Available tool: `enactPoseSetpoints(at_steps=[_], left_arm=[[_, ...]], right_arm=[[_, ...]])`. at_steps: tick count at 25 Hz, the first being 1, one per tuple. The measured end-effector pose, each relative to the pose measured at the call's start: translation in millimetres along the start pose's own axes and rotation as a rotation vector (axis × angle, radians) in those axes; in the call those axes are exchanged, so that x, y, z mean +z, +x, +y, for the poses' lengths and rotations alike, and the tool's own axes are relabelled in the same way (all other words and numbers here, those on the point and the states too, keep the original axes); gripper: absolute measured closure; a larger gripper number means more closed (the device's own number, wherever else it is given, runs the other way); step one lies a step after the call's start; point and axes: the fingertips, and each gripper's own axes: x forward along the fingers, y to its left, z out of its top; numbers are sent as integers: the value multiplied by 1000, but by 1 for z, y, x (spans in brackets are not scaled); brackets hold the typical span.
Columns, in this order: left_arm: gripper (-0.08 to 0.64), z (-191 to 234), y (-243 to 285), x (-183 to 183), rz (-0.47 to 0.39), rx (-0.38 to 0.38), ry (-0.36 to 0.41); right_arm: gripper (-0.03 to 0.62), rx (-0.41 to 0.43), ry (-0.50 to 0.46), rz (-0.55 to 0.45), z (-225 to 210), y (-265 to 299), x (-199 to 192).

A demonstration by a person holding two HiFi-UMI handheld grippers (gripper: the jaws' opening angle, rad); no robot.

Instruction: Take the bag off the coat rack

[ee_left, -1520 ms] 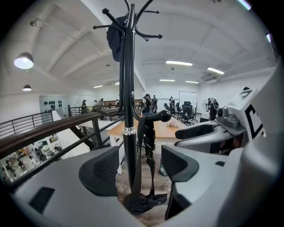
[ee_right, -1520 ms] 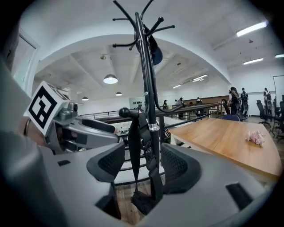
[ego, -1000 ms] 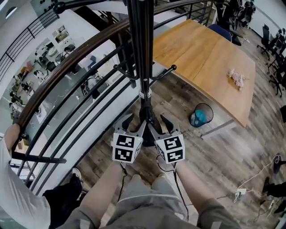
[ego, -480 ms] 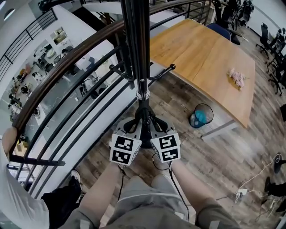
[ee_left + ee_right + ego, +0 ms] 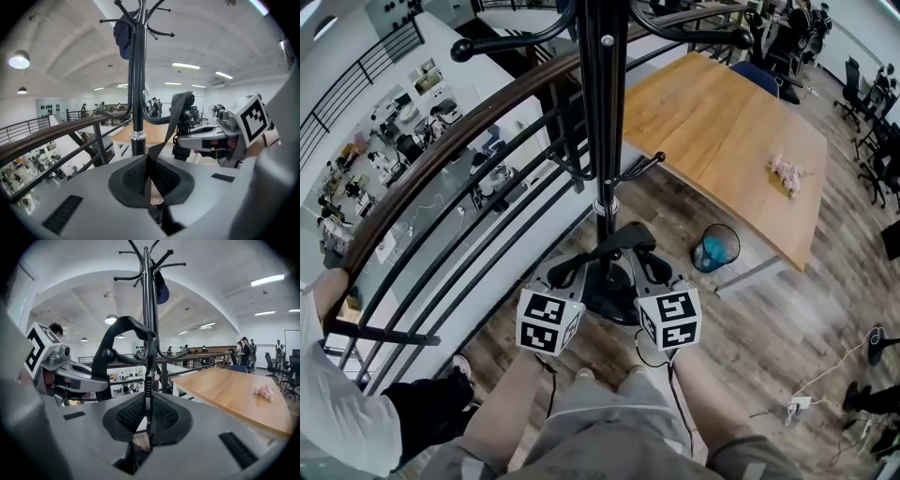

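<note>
The black coat rack pole point(image 5: 602, 112) rises in front of me from its round base point(image 5: 609, 298). A black webbing strap point(image 5: 619, 240) arches between both grippers low by the pole. My left gripper point(image 5: 565, 272) is shut on one end of the strap point(image 5: 174, 117). The jaws of my right gripper point(image 5: 645, 268) are closing, with the other end of the strap point(image 5: 149, 380) pinched between its pads. A dark blue item point(image 5: 123, 32) hangs on a top hook. Whether it is the bag, and what the strap leads to, I cannot tell.
A curved railing point(image 5: 441, 159) with black bars runs on the left, and a person point(image 5: 337, 394) stands beside it. A wooden table point(image 5: 741, 141) carries a pink object point(image 5: 787, 171). A bin point(image 5: 715, 248) stands under its edge. Cables point(image 5: 806, 398) lie on the floor at right.
Both grippers' jaws have closed from open. The grippers have drawn apart and back from the pole, and the strap now arches between them.
</note>
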Motion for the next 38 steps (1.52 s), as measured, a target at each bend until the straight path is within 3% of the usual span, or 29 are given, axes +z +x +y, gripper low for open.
enactPoseSetpoints(at_steps=[12,23,30,38], left_arm=[[543,-63,-71,102,-99,-131,90],[544,-142,-90,172,-224,-319,174],[543,-197,-78,192,-250,-481,220],[545,-266,-55,180,-214,-652,263]], right_arm=[[538,-69,3,-84,-17,-107,86],[538,-206,-38,-158,-46,-224,128],[538,-354,-16,-165,-71,-286,121],[538,-489,54,-119,-96,-338,79]])
